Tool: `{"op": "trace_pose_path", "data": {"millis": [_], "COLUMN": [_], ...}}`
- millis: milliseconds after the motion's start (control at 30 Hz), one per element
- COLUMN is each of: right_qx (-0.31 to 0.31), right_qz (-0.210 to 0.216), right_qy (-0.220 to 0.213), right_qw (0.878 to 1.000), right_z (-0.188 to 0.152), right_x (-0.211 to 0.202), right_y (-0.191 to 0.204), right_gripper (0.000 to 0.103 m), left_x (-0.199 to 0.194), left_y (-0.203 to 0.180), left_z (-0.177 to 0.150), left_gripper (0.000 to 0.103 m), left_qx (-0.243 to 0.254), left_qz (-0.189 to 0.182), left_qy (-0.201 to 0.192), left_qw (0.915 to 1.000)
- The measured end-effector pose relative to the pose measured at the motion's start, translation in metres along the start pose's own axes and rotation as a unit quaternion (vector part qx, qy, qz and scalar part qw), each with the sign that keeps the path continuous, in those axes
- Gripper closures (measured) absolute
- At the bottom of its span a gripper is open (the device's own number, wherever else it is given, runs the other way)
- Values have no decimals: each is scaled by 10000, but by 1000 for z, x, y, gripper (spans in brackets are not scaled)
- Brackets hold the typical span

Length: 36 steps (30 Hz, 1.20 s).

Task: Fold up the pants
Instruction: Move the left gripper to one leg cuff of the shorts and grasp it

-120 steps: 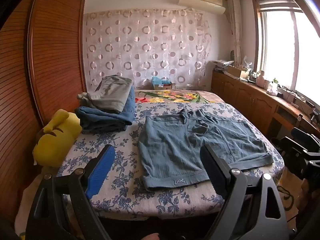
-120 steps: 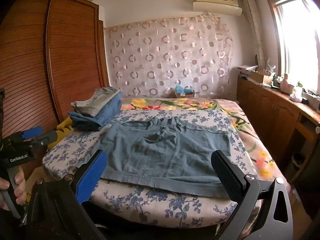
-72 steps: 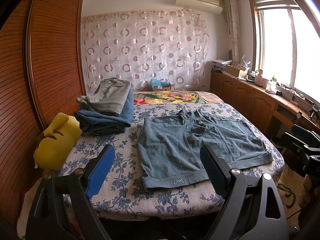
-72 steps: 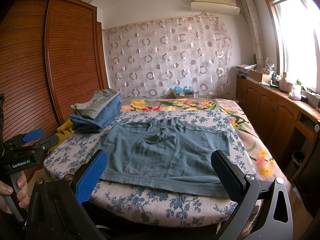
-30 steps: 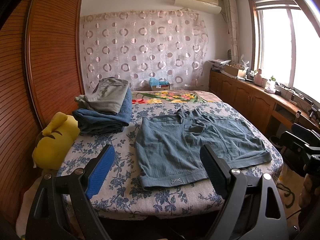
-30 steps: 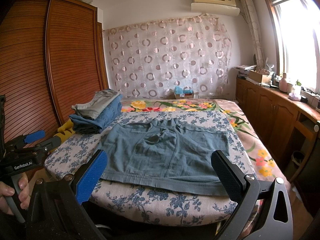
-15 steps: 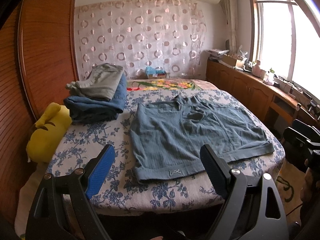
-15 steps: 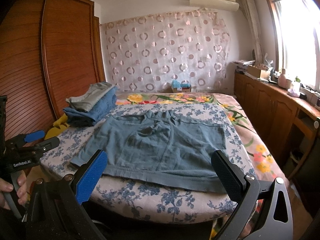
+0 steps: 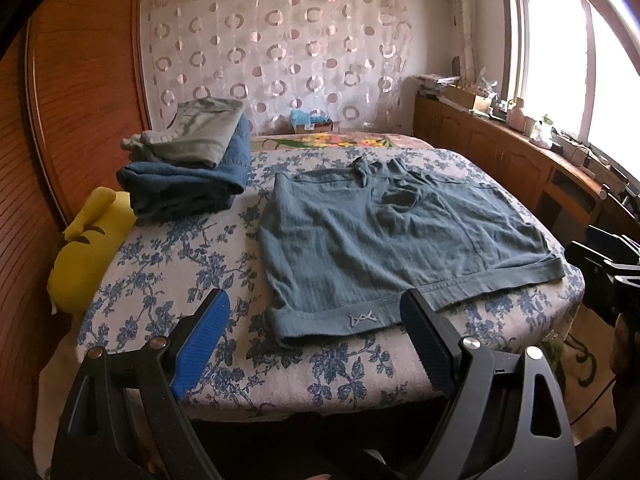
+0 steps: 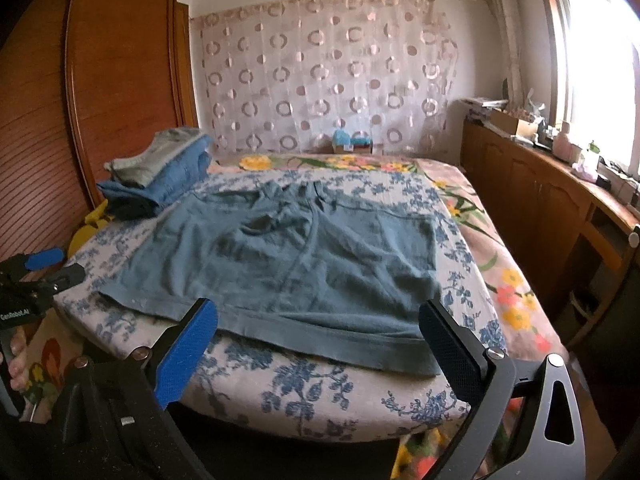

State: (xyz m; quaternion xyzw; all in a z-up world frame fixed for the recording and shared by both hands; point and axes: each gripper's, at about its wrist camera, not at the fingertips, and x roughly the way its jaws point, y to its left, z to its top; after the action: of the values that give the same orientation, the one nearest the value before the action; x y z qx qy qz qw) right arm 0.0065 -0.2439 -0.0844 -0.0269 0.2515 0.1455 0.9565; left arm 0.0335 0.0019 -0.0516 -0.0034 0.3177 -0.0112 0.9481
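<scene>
Left gripper (image 9: 314,332) wide open, nothing between the jaws, hovering over the near edge of the bed (image 9: 360,384) just short of the left leg hem of the pants (image 9: 384,240). Right gripper (image 10: 318,338) also open and empty; its jaws have just been closing a little, with no cloth between them, only framing the right leg hem from above the bed edge. Blue pad (image 10: 186,354) on one finger, black pad on the other, neither touching fabric. Step in hand, as I read it: approach, both grippers lining up on the near hem, no fold started. Next move likely calls for dropping each gripper to the hem, one per leg, getting a finger under the cuffed edge and pinching through both layers, then lifting together so the cloth does not skew; or one side carried across to stack leg on leg, can't tell which fold is intended. Pants: short, teal-blue, ribbed-looking knit, laid flat and spread in the middle of the floral bedspread, waistband at the far side, both cuffed hems toward the grippers. Drawstring area at the waist bunched, a small dark opening or fold near the crotch, some wrinkles. Small stitched mark on the left cuff (image 9: 362,317). Fabric looks soft and floppy, thin hem may slip from a shallow pinch. Off to the far left a stack of folded clothes (image 9: 188,168), well apart from the pants.
</scene>
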Motion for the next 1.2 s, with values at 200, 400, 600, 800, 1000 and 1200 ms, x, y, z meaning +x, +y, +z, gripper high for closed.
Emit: {"op": "trace_pose_path", "data": {"millis": [200, 400, 600, 800, 1000, 1200], "right_qx": [18, 102, 117, 143, 79, 107], "right_qz": [-45, 25, -7, 27, 22, 40], "right_qy": [236, 326, 398, 357, 349, 355], "right_qw": [9997, 9994, 9991, 9993, 9994, 9993], "right_z": [2, 7, 4, 2, 6, 9], "right_x": [9, 10, 7, 2, 7, 12], "right_y": [-16, -26, -32, -36, -40, -40], "right_gripper": [25, 25, 25, 25, 23, 22], "left_x": [13, 28, 37, 47, 59, 68], "left_y": [6, 13, 20, 32, 40, 40], "left_z": [-3, -2, -4, -4, -10, -18], "left_gripper": [15, 15, 16, 32, 49, 59], "left_qx": [20, 120, 213, 96, -35, -69], "left_qz": [-81, -196, -234, -468, -568, -690], "left_qy": [151, 312, 383, 542, 761, 938], "left_qw": [9999, 9992, 9988, 9974, 9955, 9932]}}
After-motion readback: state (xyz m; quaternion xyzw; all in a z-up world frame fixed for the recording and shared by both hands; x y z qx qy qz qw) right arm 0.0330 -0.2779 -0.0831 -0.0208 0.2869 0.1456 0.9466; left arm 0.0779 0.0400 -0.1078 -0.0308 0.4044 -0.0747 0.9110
